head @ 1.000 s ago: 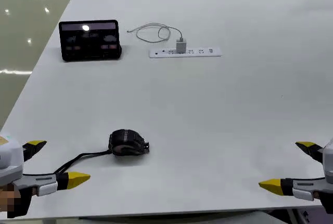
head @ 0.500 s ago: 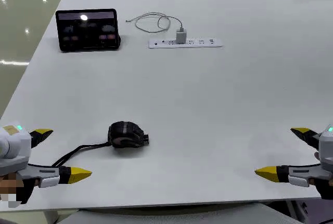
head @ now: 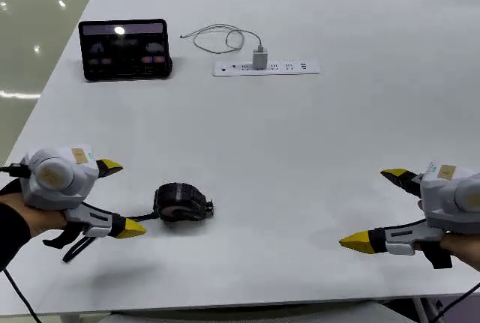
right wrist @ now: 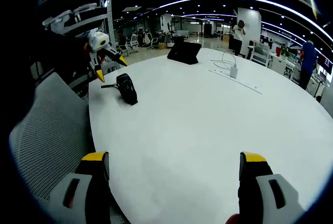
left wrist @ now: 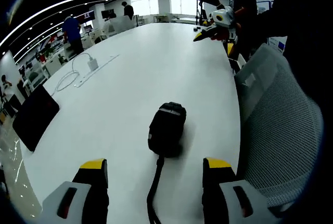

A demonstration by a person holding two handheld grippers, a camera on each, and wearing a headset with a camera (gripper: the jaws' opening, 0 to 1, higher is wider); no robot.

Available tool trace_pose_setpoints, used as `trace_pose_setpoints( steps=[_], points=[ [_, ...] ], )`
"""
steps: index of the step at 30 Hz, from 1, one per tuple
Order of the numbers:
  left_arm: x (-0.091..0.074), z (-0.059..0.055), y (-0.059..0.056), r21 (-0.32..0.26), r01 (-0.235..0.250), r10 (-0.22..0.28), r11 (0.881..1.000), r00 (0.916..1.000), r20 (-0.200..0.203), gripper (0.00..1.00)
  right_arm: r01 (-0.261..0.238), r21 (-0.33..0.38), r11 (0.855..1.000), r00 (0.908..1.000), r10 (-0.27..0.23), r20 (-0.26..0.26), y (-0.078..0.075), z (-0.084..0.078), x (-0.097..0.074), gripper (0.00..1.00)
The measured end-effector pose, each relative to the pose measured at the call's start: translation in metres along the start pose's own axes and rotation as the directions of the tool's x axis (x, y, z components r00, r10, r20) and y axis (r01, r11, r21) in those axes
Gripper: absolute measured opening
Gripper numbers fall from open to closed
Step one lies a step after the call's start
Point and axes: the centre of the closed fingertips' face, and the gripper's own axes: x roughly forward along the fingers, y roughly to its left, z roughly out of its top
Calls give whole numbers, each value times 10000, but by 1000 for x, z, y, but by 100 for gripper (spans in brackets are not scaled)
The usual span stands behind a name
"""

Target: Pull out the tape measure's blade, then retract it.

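A black tape measure lies on the white table, its black wrist strap trailing left. Its blade is inside the case. My left gripper is open just left of it, yellow tips on either side of the strap. In the left gripper view the tape measure sits a short way ahead of the open left gripper. My right gripper is open over the table's right front, far from the tape measure, holding nothing.
A dark tablet stands at the table's back left. A white power strip with a charger and coiled cable lies behind the middle. A mesh chair sits at the near table edge.
Both grippers have come up and inward over the table. The left one now sits close to the tape measure, around its strap. The tape measure has not moved.
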Motion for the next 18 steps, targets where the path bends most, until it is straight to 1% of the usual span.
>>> trace_pose_setpoints(
  steps=[1, 2, 3, 5, 6, 7, 8, 10, 11, 12, 13, 15, 16, 17, 18],
  points=[
    [5, 2, 2, 61, 16, -16, 10000, 10000, -75, 65, -177, -52, 9998, 9998, 177, -57, 3, 2, 4, 100],
    [9, 4, 2, 127, 52, -51, 9999, 9999, -89, 66, -279, -92, 9996, 9996, 278, -84, 5, 3, 7, 100],
    [13, 6, 1, 208, 209, -205, 9996, 9996, -182, 66, -342, -167, 9993, 9994, 341, -72, 6, 6, 10, 100],
    [20, 9, -6, 140, 709, -706, 9974, 9972, -233, 66, -485, -262, 9985, 9988, 484, -58, 9, 10, 15, 100],
    [25, 10, -9, 249, 900, -892, 9956, 9955, -335, 67, -561, -372, 9977, 9984, 560, -57, 11, 11, 18, 99],
    [28, 10, -9, 399, 979, -960, 9944, 9943, -472, 67, -604, -410, 9973, 9982, 602, -54, 11, 13, 21, 99],
    [32, 10, -9, 697, 1036, -986, 9922, 9926, -713, 67, -720, -454, 9964, 9974, 717, -82, 13, 15, 25, 99],
    [37, 10, -11, 917, 1258, -1173, 9878, 9888, -922, 67, -906, -583, 9942, 9959, 906, -29, 15, 17, 29, 97],
    [40, 11, -14, 1056, 1484, -1376, 9833, 9851, -1030, 67, -1257, -828, 9886, 9912, 1287, 316, 21, 24, 34, 97],
    [43, 11, -15, 1190, 1566, -1436, 9805, 9834, -1104, 67, -1431, -950, 9851, 9885, 1470, 358, 25, 25, 37, 98],
    [46, 11, -14, 1458, 1549, -1364, 9771, 9822, -1294, 66, -1560, -1179, 9807, 9863, 1611, 349, 28, 28, 42, 99],
    [50, 13, -15, 1589, 1632, -1416, 9737, 9801, -1388, 64, -1679, -1576, 9731, 9842, 1747, 302, 32, 30, 49, 97],
    [54, 13, -14, 1716, 1657, -1419, 9711, 9795, -1430, 62, -1830, -1902, 9645, 9815, 1903, 207, 36, 32, 54, 96],
    [57, 11, -11, 1840, 1644, -1360, 9691, 9781, -1576, 59, -1873, -2050, 9607, 9807, 1946, 161, 37, 33, 57, 93],
    [60, 9, -9, 2047, 1597, -1231, 9657, 9758, -1805, 56, -1963, -2167, 9563, 9788, 2043, 153, 40, 35, 62, 92]
  ],
)
